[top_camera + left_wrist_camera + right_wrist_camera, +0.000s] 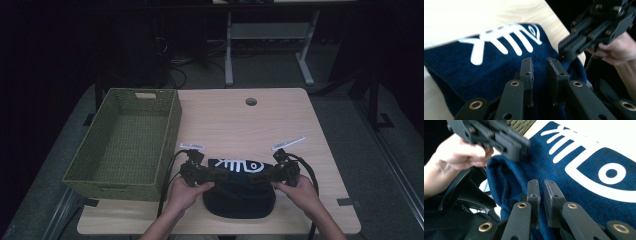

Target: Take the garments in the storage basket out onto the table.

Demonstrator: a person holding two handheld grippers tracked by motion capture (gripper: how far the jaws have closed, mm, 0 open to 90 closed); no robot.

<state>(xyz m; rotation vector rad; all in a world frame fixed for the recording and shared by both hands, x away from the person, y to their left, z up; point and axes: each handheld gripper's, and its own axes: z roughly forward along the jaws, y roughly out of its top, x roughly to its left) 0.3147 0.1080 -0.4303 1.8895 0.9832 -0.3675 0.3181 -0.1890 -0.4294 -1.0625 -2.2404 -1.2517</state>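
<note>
A navy knitted garment [240, 197] with a white fish-skeleton print [242, 165] lies bunched at the table's near edge. A hand holds each gripper low over it, and the jaws point toward each other. My left gripper [226, 175] [539, 62] has its jaws close together with navy fabric [499, 72] between them. My right gripper [253, 176] [541, 183] stands the same way on the fabric [579, 187] by the fish's eye. The left gripper view has the right gripper [564, 51] at the garment's edge. In the right gripper view the left gripper [520, 147] meets a raised fold.
A green woven basket [172, 120] with nothing visible in it stands on the left part of the light wooden table [280, 120]. A round cable hole [251, 101] sits near the far edge. Dark floor and a desk frame lie beyond.
</note>
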